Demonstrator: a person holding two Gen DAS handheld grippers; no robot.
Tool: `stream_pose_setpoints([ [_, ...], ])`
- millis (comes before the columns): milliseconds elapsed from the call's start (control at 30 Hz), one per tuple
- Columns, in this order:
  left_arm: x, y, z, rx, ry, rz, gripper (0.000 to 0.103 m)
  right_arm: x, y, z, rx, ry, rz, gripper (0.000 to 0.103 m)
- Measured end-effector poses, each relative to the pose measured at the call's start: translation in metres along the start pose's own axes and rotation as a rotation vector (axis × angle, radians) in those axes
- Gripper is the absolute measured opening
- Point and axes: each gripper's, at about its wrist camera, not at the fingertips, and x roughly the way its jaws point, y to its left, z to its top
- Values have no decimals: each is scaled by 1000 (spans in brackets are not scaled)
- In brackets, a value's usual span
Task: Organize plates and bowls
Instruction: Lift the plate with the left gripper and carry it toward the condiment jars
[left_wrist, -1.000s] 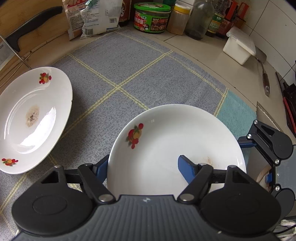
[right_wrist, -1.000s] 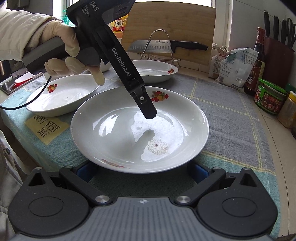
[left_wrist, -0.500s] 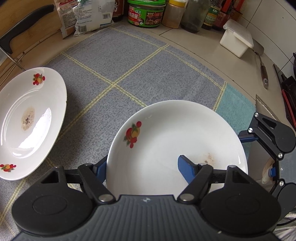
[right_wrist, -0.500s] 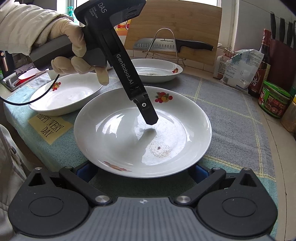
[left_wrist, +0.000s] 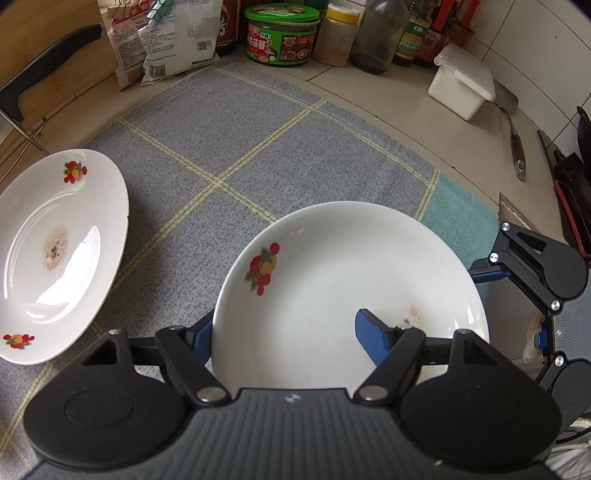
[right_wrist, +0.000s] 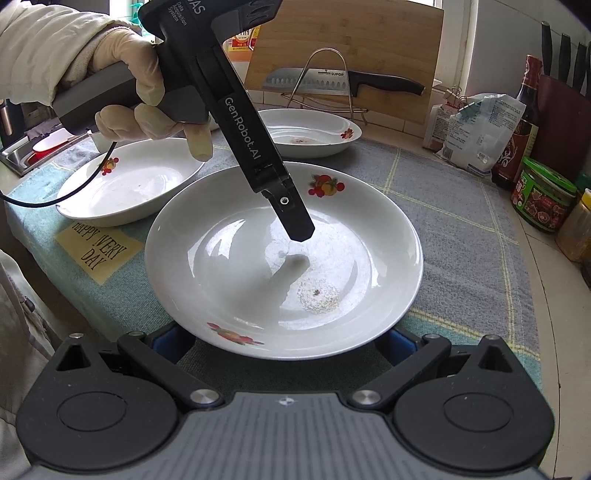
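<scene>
Over at nine o'clock, the surface (right_wrist: 554, 280) drops off at its left edge, where the teal cloth (right_wrist: 122, 288) with its yellow label (right_wrist: 98, 247) hangs over. No room there. Just inside it, at ten o'clock, sits a second plate (right_wrist: 129, 184), close to the main one but apart from it.

Centre now: the fruit-print plate (right_wrist: 369, 206) lies flat on the cloth. A gloved hand (right_wrist: 140, 92) angles the left tool (left_wrist: 284, 321) down over it, fingers apart and astride the rim, one over the plate's well without touching, one outside. The right tool (right_wrist: 282, 338) waits at six o'clock, fingers spread wide, tips hidden under the near rim.

At twelve o'clock a third plate (right_wrist: 314, 136) sits in front of the knife rack (right_wrist: 332, 85) and cutting board (right_wrist: 351, 37). From one to four o'clock, open grey cloth. Beyond it bags (right_wrist: 476, 129), a dark bottle (right_wrist: 521, 122) and a green jar (right_wrist: 543, 199) line the far side.
</scene>
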Motion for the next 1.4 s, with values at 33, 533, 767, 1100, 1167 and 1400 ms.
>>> stream_pose_setpoints([
  [33,-1,0,1,-2,-3,1,75,-1,0,0,1,0,2,103],
  [533,3,3,39,-4,-49,9,75,-4,-30,18,-15,4,-14,103],
  [767,15,9,69,6,-70,6,75,4,-53,28,5,-1,-34,103],
  [1100,42,18,103,4,-89,6,75,25,-88,40,31,16,-48,103],
  [1167,47,19,107,0,-92,7,75,29,-94,40,38,21,-50,103],
  [1400,63,24,121,-15,-104,5,75,42,-113,41,51,42,-65,103],
])
